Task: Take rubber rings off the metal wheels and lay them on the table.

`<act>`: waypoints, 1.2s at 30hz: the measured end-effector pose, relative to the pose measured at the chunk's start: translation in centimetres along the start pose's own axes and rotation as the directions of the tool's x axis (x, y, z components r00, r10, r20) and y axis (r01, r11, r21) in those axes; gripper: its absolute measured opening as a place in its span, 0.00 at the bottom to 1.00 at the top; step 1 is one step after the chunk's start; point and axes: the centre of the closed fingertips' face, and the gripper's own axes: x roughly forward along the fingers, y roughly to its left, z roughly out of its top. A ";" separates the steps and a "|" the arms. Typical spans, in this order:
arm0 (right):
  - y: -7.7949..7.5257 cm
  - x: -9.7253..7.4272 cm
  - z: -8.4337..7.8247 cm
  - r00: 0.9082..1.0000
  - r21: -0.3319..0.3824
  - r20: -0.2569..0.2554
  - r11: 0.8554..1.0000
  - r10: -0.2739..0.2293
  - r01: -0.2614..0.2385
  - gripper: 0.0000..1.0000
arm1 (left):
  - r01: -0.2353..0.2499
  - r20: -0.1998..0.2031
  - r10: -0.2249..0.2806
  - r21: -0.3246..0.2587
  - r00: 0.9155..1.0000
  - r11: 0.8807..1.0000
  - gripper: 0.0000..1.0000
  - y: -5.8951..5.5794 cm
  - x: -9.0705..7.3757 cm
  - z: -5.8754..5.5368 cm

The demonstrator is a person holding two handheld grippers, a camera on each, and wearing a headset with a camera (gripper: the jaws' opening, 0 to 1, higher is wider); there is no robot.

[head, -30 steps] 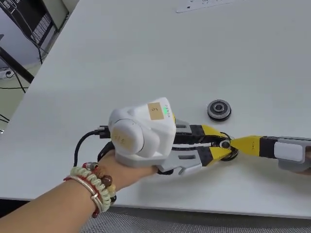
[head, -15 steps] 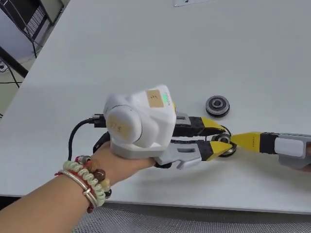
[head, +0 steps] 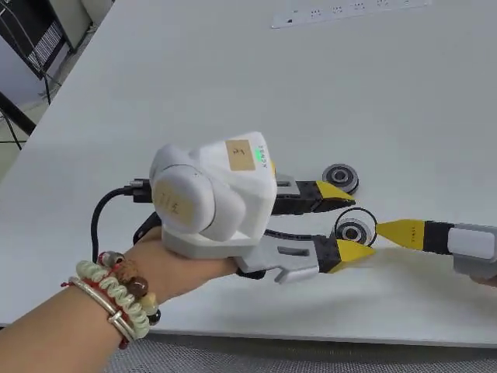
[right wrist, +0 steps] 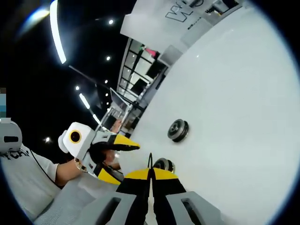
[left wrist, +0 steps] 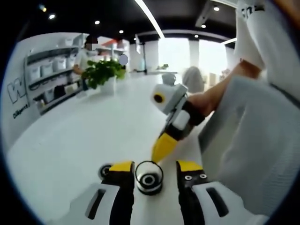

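A small metal wheel [head: 353,231] lies on the white table [head: 233,70] between the spread yellow tips of my left gripper [head: 348,221], which is open and not touching it. A thin black rubber ring [head: 347,216] loops up off that wheel toward my right gripper [head: 380,231], whose jaws are shut on the ring's edge. In the right gripper view the ring [right wrist: 150,161] rises as a dark line from my closed right gripper [right wrist: 150,177], just left of the wheel [right wrist: 164,165]. A second wheel [head: 340,177] with its ring on lies just beyond. In the left gripper view the wheel [left wrist: 149,178] sits between the jaws.
A power strip [head: 349,9] lies at the table's far edge. The near table edge [head: 311,338] runs just below both grippers. Chairs and cables stand off the table's left side. A person [left wrist: 86,51] stands far off by shelves.
My left gripper has opened and let go of the wheel it was shut on. The rubber ring now stands partly lifted off that wheel, pinched by the right gripper.
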 end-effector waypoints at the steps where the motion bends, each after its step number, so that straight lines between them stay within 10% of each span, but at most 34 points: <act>1: 0.3 -0.1 0.1 1.000 -0.004 0.005 1.000 -0.001 0.001 0.00 | 0.001 0.007 -0.001 0.006 1.000 1.000 0.38 -0.1 -0.1 0.3; 14: 2.6 -2.5 1.5 0.995 -0.044 0.081 0.998 -0.050 0.054 0.00 | 0.024 0.037 -0.024 0.003 0.999 1.000 0.57 -0.4 -2.0 2.8; 24: 4.7 -3.3 2.1 0.993 -0.101 0.090 0.991 -0.075 0.084 0.00 | -0.059 0.087 0.061 -0.023 0.994 0.998 0.63 0.5 -6.3 4.6; 36: 6.9 -4.8 3.2 0.984 -0.170 0.120 0.974 -0.129 0.149 0.00 | -0.139 0.078 0.141 -0.028 0.987 0.990 0.71 1.1 -11.4 2.8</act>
